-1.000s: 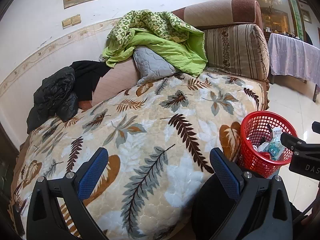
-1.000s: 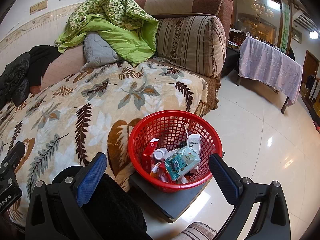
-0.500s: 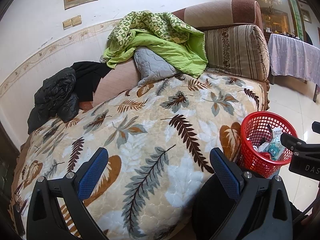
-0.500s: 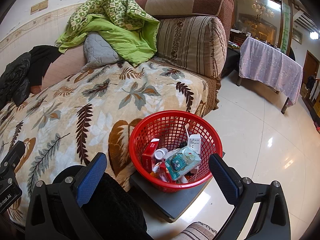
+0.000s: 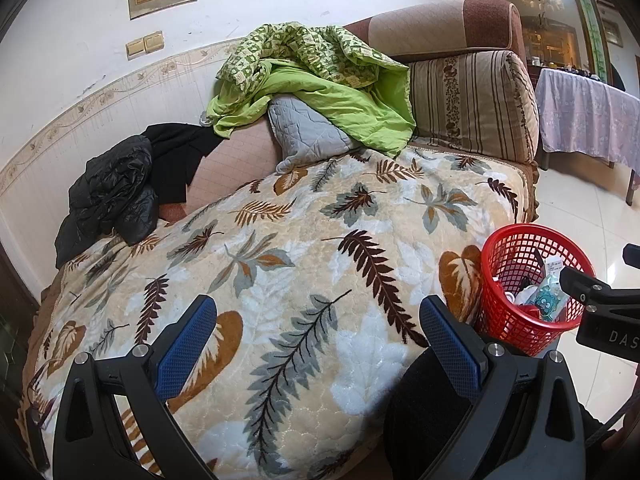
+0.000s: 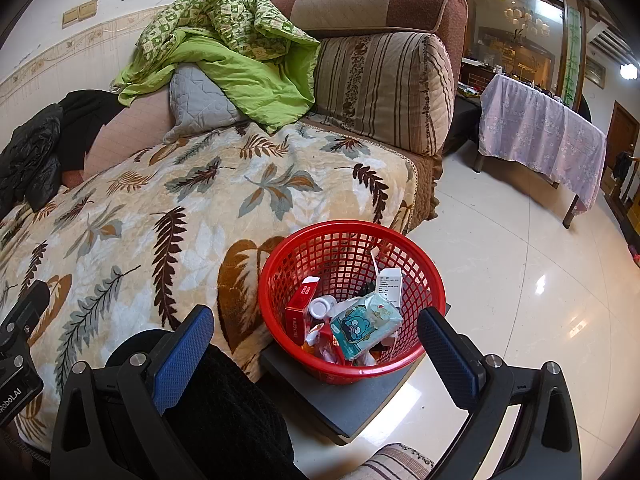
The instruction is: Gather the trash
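A red mesh basket (image 6: 428,280) stands on a dark grey board (image 6: 344,404) beside the sofa; it also shows in the left wrist view (image 5: 496,276). It holds trash: a red carton (image 6: 298,312), a white cap (image 6: 320,307), a blue tissue pack (image 6: 366,322) and a white box (image 6: 389,285). My right gripper (image 6: 316,342) is open and empty, just in front of the basket. My left gripper (image 5: 318,336) is open and empty above the leaf-print blanket (image 5: 280,264).
The sofa carries a green quilt (image 5: 320,80), a grey pillow (image 5: 308,132), a black jacket (image 5: 116,188) and a striped cushion (image 5: 472,104). A table with a lilac cloth (image 6: 540,132) stands on the glossy tile floor (image 6: 520,280). A dark knee (image 6: 224,408) is below.
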Demonstrator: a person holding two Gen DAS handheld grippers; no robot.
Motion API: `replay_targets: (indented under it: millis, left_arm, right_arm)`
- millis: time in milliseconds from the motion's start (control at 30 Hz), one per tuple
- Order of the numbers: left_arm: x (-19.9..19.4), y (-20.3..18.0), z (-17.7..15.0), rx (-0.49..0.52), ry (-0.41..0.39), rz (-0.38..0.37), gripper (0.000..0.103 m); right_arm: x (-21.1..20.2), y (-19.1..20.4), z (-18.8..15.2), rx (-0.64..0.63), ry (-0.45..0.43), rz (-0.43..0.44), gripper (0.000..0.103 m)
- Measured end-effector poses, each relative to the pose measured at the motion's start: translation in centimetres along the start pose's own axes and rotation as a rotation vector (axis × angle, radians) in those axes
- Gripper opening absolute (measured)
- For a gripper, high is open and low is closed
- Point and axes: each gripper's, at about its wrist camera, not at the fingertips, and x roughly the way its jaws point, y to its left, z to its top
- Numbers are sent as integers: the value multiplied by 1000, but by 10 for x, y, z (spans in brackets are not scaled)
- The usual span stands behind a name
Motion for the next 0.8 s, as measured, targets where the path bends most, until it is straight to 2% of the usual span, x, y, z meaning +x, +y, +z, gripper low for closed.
replay_targets:
  millis: [467, 700, 800]
  left_arm:
    - [2, 6, -2, -20, 10, -1, 101]
    - [14, 47, -5, -164, 69, 37, 101]
    - [21, 82, -9, -246, 92, 100, 101]
  right_arm:
    - [1, 11, 0, -31, -4, 20, 103]
    - [10, 45, 24, -194, -40, 101, 103]
    - [14, 78, 41, -271, -53, 165, 103]
